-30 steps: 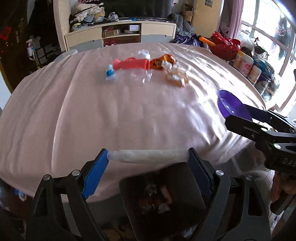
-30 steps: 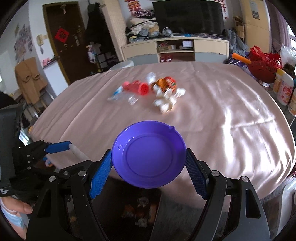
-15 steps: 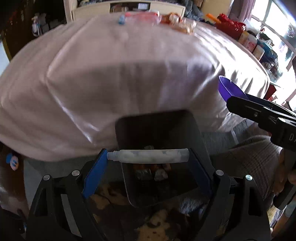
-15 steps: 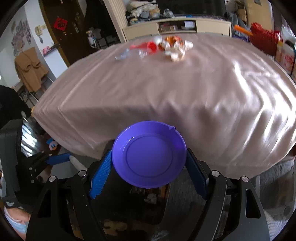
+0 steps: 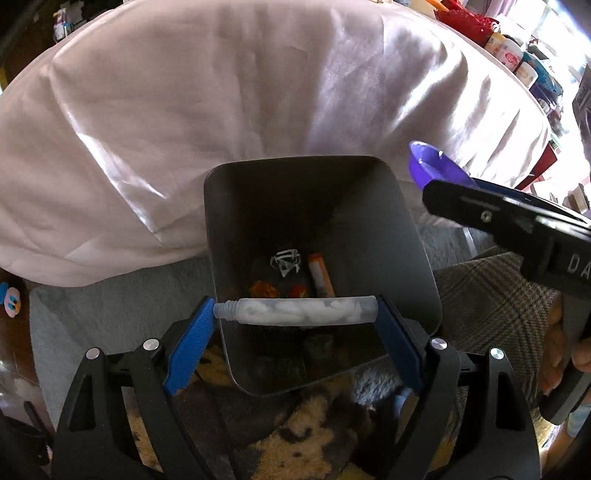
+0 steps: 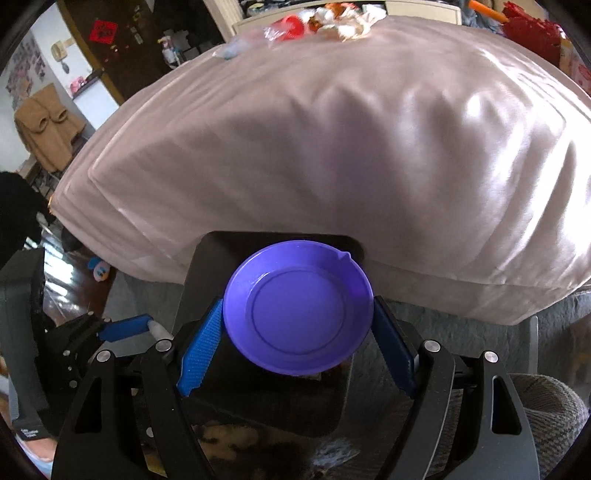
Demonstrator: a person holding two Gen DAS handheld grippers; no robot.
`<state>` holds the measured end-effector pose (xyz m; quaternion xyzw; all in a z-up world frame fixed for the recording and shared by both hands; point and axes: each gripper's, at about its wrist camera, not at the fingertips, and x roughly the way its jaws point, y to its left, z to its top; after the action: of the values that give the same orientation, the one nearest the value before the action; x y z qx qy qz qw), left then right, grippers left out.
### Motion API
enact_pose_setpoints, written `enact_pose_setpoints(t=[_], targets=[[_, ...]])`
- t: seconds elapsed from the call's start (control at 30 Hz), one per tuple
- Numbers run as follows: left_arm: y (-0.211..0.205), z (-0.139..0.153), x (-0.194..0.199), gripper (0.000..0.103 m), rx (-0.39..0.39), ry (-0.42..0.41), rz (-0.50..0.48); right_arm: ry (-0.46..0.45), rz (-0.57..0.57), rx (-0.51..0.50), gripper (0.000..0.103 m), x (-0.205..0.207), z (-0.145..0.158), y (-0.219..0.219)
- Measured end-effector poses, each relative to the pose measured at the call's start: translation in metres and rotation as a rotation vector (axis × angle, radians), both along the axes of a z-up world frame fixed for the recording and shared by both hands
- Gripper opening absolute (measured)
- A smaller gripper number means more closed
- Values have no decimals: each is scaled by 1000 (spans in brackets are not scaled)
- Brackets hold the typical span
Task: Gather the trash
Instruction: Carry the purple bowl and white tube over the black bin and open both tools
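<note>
My left gripper (image 5: 295, 314) is shut on a clear plastic tube (image 5: 295, 312) stuffed with white tissue, gripped end to end and held level over the open dark bin (image 5: 229, 258). Wrappers and an orange stick lie at the bin's bottom. My right gripper (image 6: 297, 325) is shut on a purple plastic plate (image 6: 297, 310), which hangs over the same bin (image 6: 207, 254). The purple plate (image 5: 428, 162) and the right gripper also show at the right of the left wrist view. More trash (image 6: 317, 18), red and orange wrappers, lies on the far side of the pink-clothed table (image 6: 369, 147).
The bin stands on a grey and yellow rug (image 5: 303, 443) against the table's draped cloth (image 5: 184, 129). A person's plaid-clad leg (image 5: 491, 314) is on the right. Jars and a red basket (image 5: 476, 18) crowd the table's far right edge. A small toy (image 6: 98, 269) lies on the floor.
Both grippers sank from table height to just over the bin and tilted downward. The tabletop trash slid out of the left view; the bin's inside came into sight. Both grips stayed the same.
</note>
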<state>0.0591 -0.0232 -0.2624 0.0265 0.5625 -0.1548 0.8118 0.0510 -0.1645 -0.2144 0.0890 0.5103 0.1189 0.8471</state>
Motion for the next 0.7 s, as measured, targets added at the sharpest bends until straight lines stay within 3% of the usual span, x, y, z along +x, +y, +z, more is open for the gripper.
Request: enact_pose_setpoints(t=[0.23,0.7], targets=[[3,-2,4,89,12,14,11,16,5,-19,91,3,-3,5],[13,19,5,95,15,-28,29,-36,-60,26,91,5,23,-22]])
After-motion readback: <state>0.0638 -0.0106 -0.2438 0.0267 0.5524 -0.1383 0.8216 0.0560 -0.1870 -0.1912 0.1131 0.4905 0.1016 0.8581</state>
